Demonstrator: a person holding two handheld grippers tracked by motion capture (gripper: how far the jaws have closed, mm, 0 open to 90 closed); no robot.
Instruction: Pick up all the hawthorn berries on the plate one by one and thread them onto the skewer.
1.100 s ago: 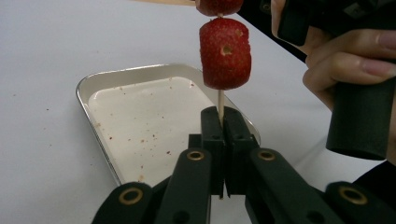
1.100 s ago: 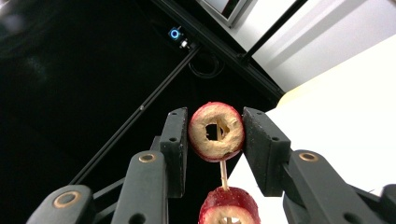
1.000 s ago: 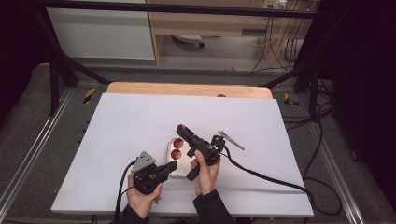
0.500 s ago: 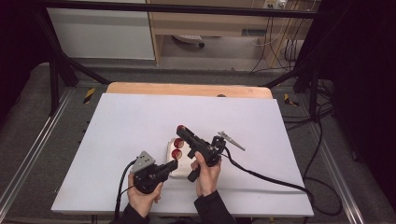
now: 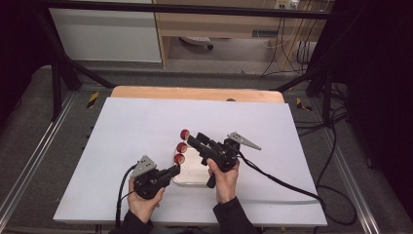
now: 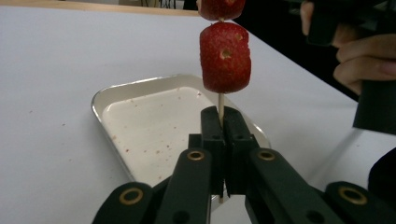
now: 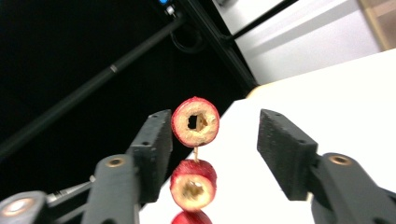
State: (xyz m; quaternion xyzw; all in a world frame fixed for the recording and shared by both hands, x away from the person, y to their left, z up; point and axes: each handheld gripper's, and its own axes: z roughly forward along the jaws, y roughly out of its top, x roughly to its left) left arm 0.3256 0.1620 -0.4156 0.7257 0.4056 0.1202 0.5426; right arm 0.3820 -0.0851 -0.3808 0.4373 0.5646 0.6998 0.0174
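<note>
Your left gripper [image 6: 223, 140] is clamped tight on the bare lower end of the skewer [image 6: 221, 101], holding it upright above the near edge of the small metal tray [image 6: 140, 126] on the white surface [image 5: 146, 122]. Three red fruit pieces are already threaded on the stick: in the high view you see them in a row, the lowest [image 5: 178, 158], the middle [image 5: 181, 147] and the top fruit [image 5: 184, 133].

Your right gripper [image 7: 215, 144] has just been opening: its pads stand apart on either side of the top fruit [image 7: 195, 122], the left pad close beside it but not pressing, the right pad well clear. So nothing is held by that gripper now, and the piece sits on the stick on its own.

As far as you can judge, the threading of this third piece is done. The tray looks empty apart from red specks and juice, so no loose fruit appears left to add. What likely remains for you is to draw the right gripper back and set the loaded skewer down, probably into the tray
</note>
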